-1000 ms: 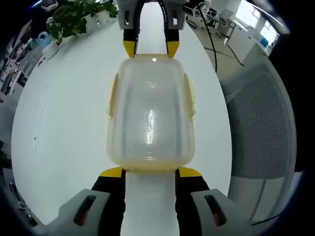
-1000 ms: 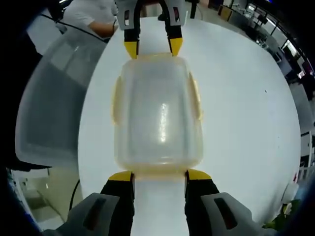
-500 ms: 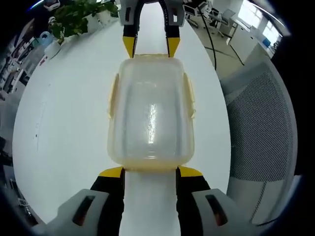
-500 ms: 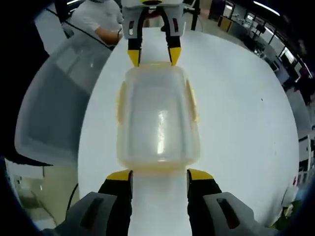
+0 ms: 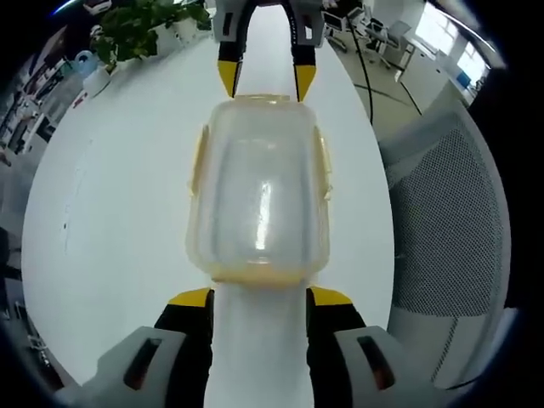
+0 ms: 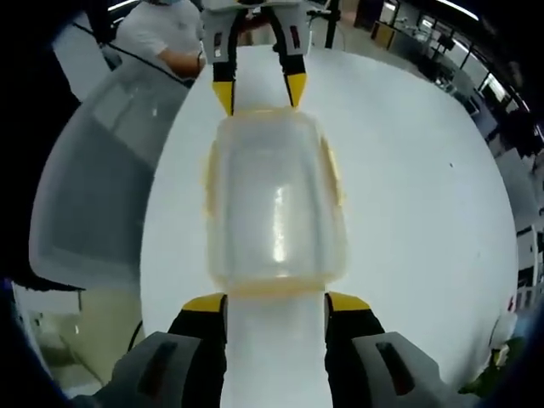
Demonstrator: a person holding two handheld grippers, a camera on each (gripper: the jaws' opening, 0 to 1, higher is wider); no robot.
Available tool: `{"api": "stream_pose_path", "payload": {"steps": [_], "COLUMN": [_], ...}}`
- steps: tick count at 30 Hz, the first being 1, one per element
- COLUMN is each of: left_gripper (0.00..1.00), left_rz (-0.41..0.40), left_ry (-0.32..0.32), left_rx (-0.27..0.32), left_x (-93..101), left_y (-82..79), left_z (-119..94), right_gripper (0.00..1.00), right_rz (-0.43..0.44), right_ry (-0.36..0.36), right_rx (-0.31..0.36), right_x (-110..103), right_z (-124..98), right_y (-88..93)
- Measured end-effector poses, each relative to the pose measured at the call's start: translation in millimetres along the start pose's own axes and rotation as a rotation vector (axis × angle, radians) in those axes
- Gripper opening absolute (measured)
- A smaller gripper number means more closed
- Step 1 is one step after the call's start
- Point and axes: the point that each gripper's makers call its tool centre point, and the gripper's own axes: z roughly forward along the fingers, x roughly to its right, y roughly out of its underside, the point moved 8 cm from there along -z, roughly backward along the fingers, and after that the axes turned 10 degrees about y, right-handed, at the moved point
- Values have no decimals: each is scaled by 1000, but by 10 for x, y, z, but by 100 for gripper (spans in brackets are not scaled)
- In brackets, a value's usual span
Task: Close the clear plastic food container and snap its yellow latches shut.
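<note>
A clear plastic container (image 5: 259, 191) with its lid on lies lengthwise on the white table (image 5: 110, 212). Yellow latches (image 5: 197, 161) sit flat along its long sides, and there is a yellow strip at each short end. My left gripper (image 5: 259, 297) is open, its yellow-tipped jaws just short of the near end. My right gripper (image 5: 264, 82) is open at the far end. From the right gripper view, the same container (image 6: 276, 204) stretches from my right gripper (image 6: 276, 303) to the left gripper (image 6: 259, 93), which faces it.
A mesh office chair (image 5: 442, 212) stands past the table's right edge in the left gripper view, and a potted plant (image 5: 140, 25) is at the far left. In the right gripper view a grey chair back (image 6: 93, 187) and a seated person (image 6: 166, 34) are beyond the left edge.
Both views have shifted slightly, so the container looks a little smaller and farther. The container itself stays put and both grippers remain open at its ends.
</note>
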Motion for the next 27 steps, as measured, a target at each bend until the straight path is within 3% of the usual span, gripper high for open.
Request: {"api": "stream_pose_path", "payload": {"steps": [4,6,11,14,19,21,26,27], "left_gripper": [43,43,44,44,42,39,39,39], "left_rz": [-42,-104,-219,-293,-505,-587,-687,-737], "left_ry": [9,23,41,22,74,62,74,73], "left_rx": [35,51,122,148,225,239,290,300], "left_x": [7,9,-21,-60,-15,-23,-19,-16], "left_y": [-1,11,-6,-4,62,77,74,82], "left_z": [7,17,-44,-87,-122,-129,-112,-103], "right_gripper": [43,42,44,47,43,41,41,42], "right_rz": [41,106,157,275,435,502,554,576], "right_ry": [-1,-10,-5,1,-4,-3,2,6], "right_rx": [0,18,26,63,69,72,95,99], "right_x": [-1,-12,18,38,38,56,73,77], "right_z": [-14,-29,-55,-74,-98,-87,-64,-55], "right_y": [15,8,42,21,-21,-19,0,7]}}
